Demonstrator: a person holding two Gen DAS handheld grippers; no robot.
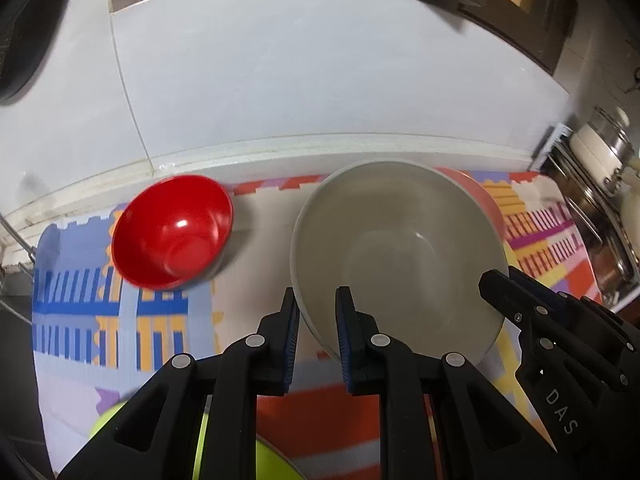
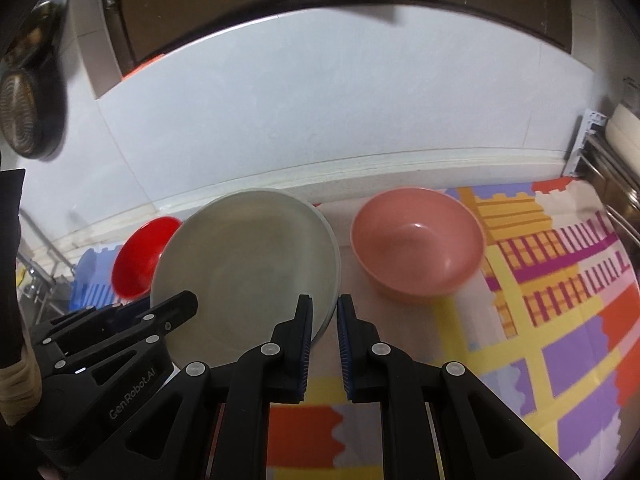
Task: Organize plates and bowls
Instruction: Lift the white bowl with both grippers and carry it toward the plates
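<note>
Both jaws pinch opposite rim edges of your grey bowl [image 1: 400, 256]: left gripper [image 1: 317, 338] on its near-left rim, right gripper [image 2: 325, 344] on its near-right. Pink bowl [image 2: 418, 246] sits rightward, nearer your right hand; red bowl [image 1: 173, 232] leftward.

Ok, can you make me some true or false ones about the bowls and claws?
1. The red bowl is empty. True.
2. The grey bowl sits inside the pink bowl. False: they are side by side, apart.
3. The left claw and right claw each have the grey bowl's rim between their fingers. True.
4. The mat is plain white. False: it has many colours.
</note>
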